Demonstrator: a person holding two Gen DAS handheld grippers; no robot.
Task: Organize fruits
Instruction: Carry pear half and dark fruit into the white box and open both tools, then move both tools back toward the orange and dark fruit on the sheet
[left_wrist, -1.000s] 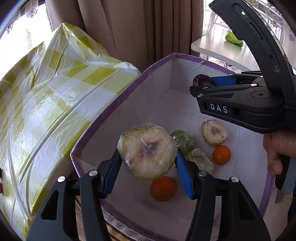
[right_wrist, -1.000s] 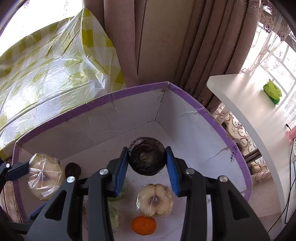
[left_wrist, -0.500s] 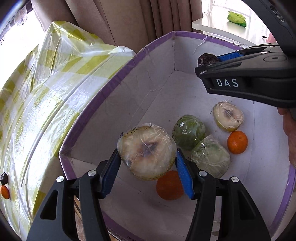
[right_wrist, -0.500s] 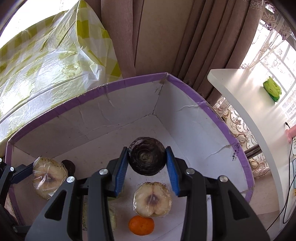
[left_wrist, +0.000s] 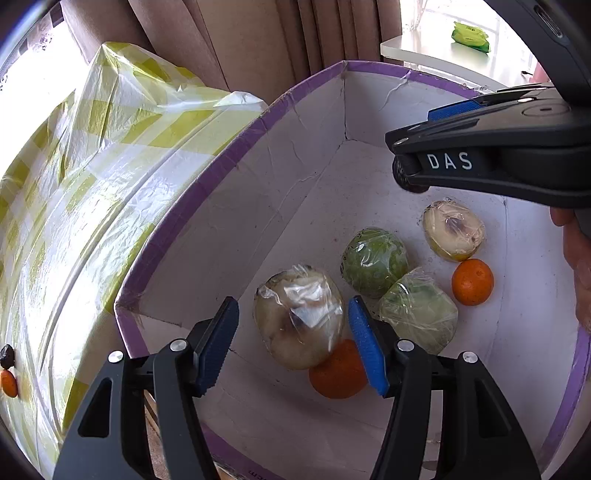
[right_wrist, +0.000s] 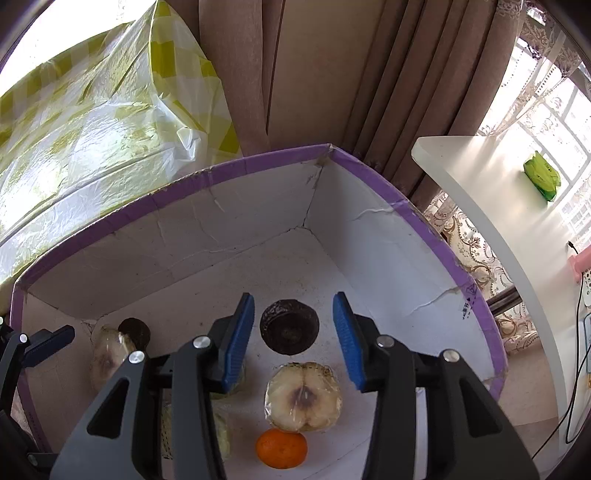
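Left tongs (left_wrist: 291, 343): spread; wrapped pale fruit (left_wrist: 299, 321) between the pads, gap on the left pad, apparently loose.
Right tongs (right_wrist: 293, 338): opening; dark round fruit (right_wrist: 289, 326) between pads, clear of both.
Landmark: purple-rimmed box (right_wrist: 424, 225); both fruits inside, dark one toward its far corner.
Left view only: green wrapped fruit (left_wrist: 375, 262), beside pale fruit.
Right view only: shelf (right_wrist: 480, 192) beyond box.

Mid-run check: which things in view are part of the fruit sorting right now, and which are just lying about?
Job:
- purple-edged box
- dark round fruit, between the opening pads of the right gripper
- wrapped pale fruit half, loose between the pads of the left gripper
- oranges, wrapped green fruit

Lying about:
- checked plastic sheet
- green packet on white shelf
- curtains
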